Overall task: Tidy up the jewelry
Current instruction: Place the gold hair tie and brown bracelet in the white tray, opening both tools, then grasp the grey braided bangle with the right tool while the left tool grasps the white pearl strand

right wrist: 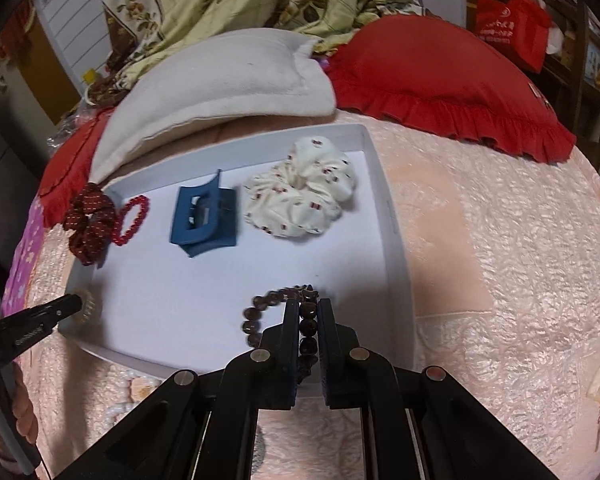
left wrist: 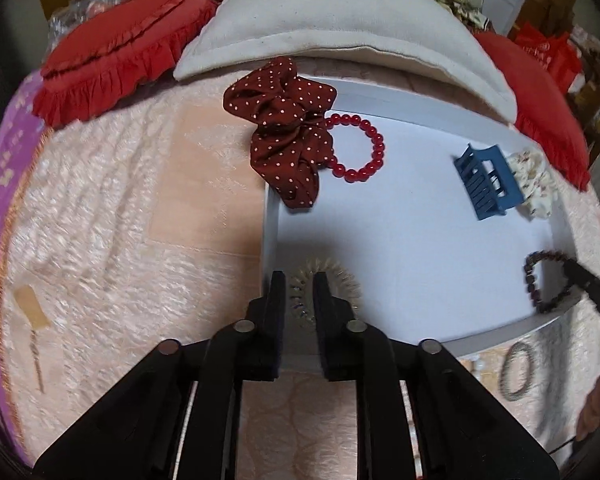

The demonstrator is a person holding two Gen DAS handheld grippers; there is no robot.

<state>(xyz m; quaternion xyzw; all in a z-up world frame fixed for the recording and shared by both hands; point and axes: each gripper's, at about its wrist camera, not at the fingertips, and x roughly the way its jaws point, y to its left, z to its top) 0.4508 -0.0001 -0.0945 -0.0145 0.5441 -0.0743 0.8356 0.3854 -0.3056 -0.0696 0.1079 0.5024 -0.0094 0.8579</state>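
A white tray (left wrist: 480, 336) (right wrist: 396, 216) lies on the pink bedspread. In it are a red bead bracelet (left wrist: 374, 140) (right wrist: 134, 220), a blue claw clip (left wrist: 486, 180) (right wrist: 204, 216) and a cream scrunchie (right wrist: 300, 196) (left wrist: 534, 182). A dark red dotted scrunchie (left wrist: 284, 128) (right wrist: 88, 224) hangs over the tray's left rim. My left gripper (left wrist: 299, 280) is shut on a clear coil hair tie (left wrist: 340, 276) (right wrist: 88, 306) at the tray's near left corner. My right gripper (right wrist: 307, 306) is shut on a dark bead bracelet (right wrist: 260, 304) (left wrist: 534, 276) at the tray's near right side.
A grey pillow (left wrist: 332, 24) and red frilled cushions (left wrist: 112, 48) (right wrist: 440, 80) lie behind the tray. On the bedspread in front of the tray are a grey ring bracelet (left wrist: 516, 372) and a pearl strand (right wrist: 124, 400). A tag with a tassel (left wrist: 32, 312) lies at left.
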